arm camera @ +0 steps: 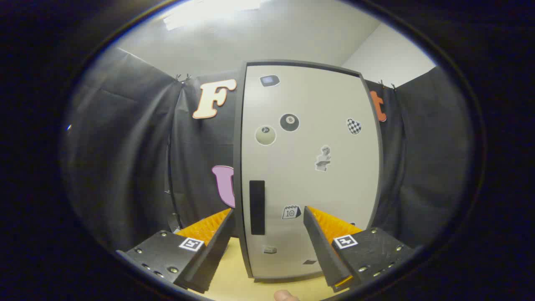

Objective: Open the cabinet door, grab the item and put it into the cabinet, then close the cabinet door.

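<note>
the cabinet door stood shut, its dark handle just ahead of the claw, whose fingers were spread apart and empty. the item couldn't be made out. by my reckoning, opening, loading and closing all remained.

Recording booth — black cloth walls, stickered cabinet.

Cabinet door's lower right corner behind one finger; stickers illegible.
</note>
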Available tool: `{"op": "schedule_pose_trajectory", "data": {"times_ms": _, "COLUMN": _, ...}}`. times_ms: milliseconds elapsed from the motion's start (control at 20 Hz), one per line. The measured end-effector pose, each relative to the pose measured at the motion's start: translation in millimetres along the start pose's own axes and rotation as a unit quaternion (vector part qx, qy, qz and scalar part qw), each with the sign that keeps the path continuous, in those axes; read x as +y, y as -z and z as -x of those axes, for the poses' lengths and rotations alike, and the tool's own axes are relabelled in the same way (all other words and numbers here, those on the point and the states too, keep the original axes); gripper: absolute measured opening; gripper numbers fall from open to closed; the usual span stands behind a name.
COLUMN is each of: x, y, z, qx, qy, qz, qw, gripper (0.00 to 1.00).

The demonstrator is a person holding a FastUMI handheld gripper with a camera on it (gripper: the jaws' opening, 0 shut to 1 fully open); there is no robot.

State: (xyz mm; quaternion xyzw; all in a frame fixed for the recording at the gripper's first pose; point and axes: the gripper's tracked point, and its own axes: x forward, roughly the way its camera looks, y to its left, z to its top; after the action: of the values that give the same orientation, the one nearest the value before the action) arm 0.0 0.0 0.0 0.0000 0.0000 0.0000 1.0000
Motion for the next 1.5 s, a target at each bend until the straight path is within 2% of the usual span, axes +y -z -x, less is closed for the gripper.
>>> {"op": "schedule_pose_trajectory", "data": {"times_ms": 600, "x": 1, "y": 4, "z": -37, "qx": -0.003, "qy": 0.017, "qz": 0.023, "qw": 1.000, "gripper": 0.97}}
{"op": "schedule_pose_trajectory", "data": {"times_ms": 1050, "x": 10, "y": 18, "z": -75, "qx": 0.020, "qy": 0.011, "qz": 0.010, "qw": 1.000, "gripper": 0.97}}
{"op": "schedule_pose_trajectory", "data": {"times_ms": 1250, "x": 16, "y": 34, "z": -91, "qx": 0.044, "qy": 0.008, "qz": 0.011, "qw": 0.999, "gripper": 0.80}}
{"op": "schedule_pose_trajectory", "data": {"times_ms": 1500, "x": 26, "y": 44, "z": -105, "qx": 0.053, "qy": 0.001, "qz": 0.022, "qw": 0.998, "gripper": 0.77}}
